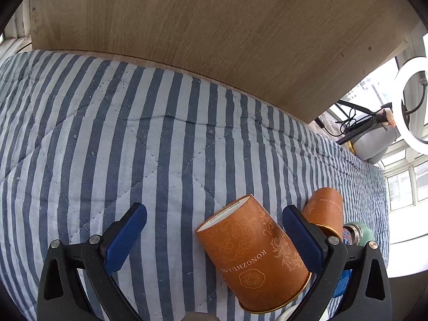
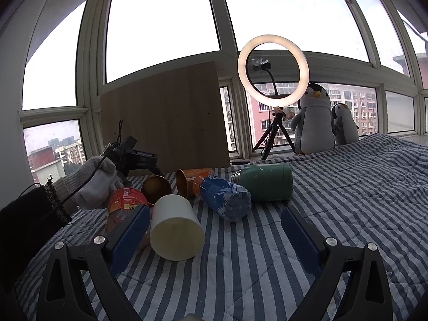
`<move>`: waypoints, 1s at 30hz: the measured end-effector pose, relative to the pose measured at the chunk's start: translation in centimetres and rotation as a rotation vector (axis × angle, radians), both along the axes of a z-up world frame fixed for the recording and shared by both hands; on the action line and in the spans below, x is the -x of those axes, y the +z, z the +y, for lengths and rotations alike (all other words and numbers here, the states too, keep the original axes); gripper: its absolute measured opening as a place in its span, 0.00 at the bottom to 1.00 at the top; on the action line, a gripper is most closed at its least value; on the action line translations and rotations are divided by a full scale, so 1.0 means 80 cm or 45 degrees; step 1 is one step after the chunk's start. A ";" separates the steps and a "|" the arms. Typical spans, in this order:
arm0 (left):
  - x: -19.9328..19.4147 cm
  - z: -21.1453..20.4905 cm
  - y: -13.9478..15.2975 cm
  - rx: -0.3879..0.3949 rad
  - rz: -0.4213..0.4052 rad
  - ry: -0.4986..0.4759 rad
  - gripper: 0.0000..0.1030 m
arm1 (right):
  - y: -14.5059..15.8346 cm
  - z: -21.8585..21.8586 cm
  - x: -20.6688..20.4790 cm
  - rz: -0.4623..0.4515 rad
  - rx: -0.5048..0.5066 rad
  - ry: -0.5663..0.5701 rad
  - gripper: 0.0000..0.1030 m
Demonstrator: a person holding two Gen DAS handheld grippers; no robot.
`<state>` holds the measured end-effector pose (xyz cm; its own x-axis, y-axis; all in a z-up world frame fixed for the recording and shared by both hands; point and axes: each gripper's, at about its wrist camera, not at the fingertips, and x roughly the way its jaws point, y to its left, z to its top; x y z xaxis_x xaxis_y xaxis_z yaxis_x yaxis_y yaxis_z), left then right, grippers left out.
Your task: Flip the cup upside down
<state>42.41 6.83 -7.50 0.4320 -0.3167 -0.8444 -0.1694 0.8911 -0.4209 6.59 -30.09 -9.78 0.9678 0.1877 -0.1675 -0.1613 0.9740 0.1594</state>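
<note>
In the left wrist view, the left gripper is held spread wide above the striped quilt. An orange paper cup lies on its side between the fingers, just beside the right-hand pad, probably lined up for a grasp. Its long axis runs diagonally, base up-left, gold-rimmed mouth down-right. A second orange cup lies beyond. In the right wrist view, the right gripper is likewise spread, nothing pinched; a white cup lies beside its left finger, closed base toward the camera.

Three cups, two bottles, one flask, two penguins.
</note>
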 end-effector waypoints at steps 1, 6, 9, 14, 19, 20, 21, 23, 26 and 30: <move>0.001 0.004 0.007 -0.032 -0.012 -0.002 0.99 | 0.000 0.000 0.000 -0.002 0.000 0.000 0.94; 0.019 -0.014 0.054 -0.548 -0.190 -0.172 0.99 | 0.000 0.001 0.000 -0.002 0.006 0.016 0.94; 0.033 -0.033 0.059 -0.703 -0.232 -0.383 0.99 | 0.000 0.001 0.001 -0.009 0.005 0.017 0.94; 0.048 -0.050 0.040 -0.627 -0.150 -0.605 1.00 | 0.000 0.003 -0.002 -0.001 0.014 0.020 0.94; 0.051 -0.037 0.039 -0.560 -0.193 -0.575 0.99 | 0.004 0.002 -0.003 0.011 0.004 0.024 0.94; 0.055 -0.029 0.041 -0.531 -0.198 -0.578 0.99 | 0.007 0.003 -0.007 0.028 0.005 0.047 0.94; 0.054 -0.031 0.038 -0.532 -0.203 -0.587 0.99 | 0.013 0.007 -0.013 0.053 0.024 0.075 0.94; 0.052 -0.033 0.031 -0.549 -0.194 -0.614 0.98 | 0.025 0.020 -0.026 0.100 0.089 0.102 0.94; 0.052 -0.031 0.023 -0.515 -0.182 -0.599 0.92 | 0.047 0.039 -0.052 0.156 0.165 0.157 0.94; 0.078 -0.005 0.026 -0.451 -0.207 -0.492 0.92 | 0.090 0.065 -0.113 0.293 0.197 0.281 0.94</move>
